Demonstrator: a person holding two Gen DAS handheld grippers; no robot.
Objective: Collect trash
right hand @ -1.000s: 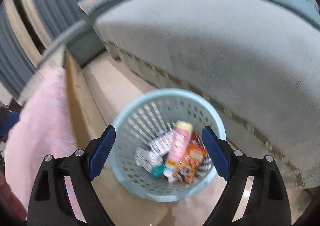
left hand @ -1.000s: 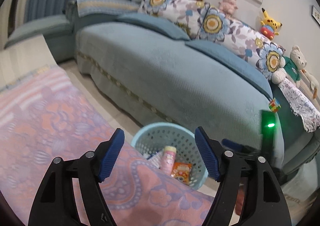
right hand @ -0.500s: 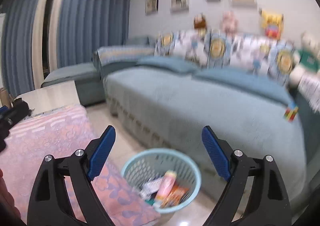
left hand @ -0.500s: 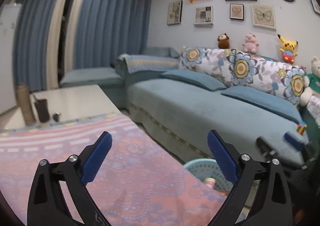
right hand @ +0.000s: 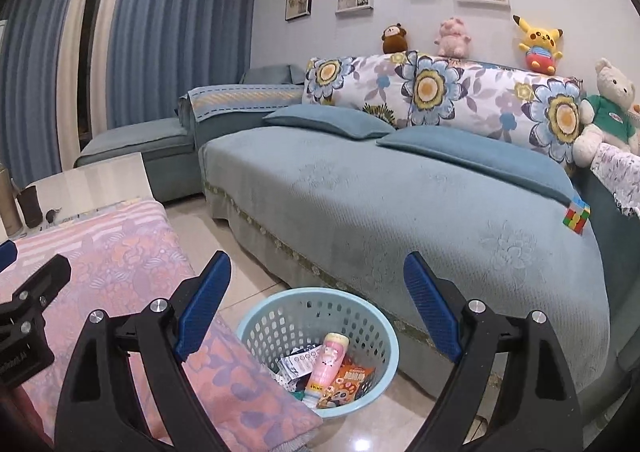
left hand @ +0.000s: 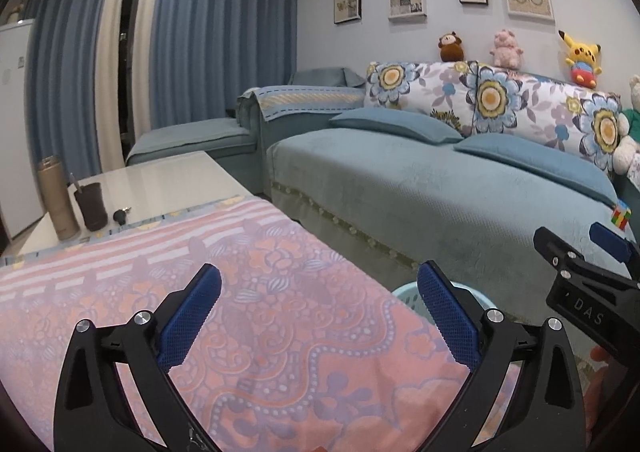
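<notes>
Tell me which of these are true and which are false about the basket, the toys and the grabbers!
1. The light blue basket stands on the floor between the sofa and the table with the pink cloth. True.
2. The basket is empty. False: it holds a pink bottle, an orange snack packet and other wrappers.
3. The right gripper is squeezing the pink bottle. False: its jaws are wide open with nothing between them.
4. A colourful puzzle cube lies on the sofa seat. True.
5. The left gripper has its jaws open, over the pink cloth. True.
6. The yellow Pikachu plush lies in the basket. False: it sits on top of the sofa back.
</notes>
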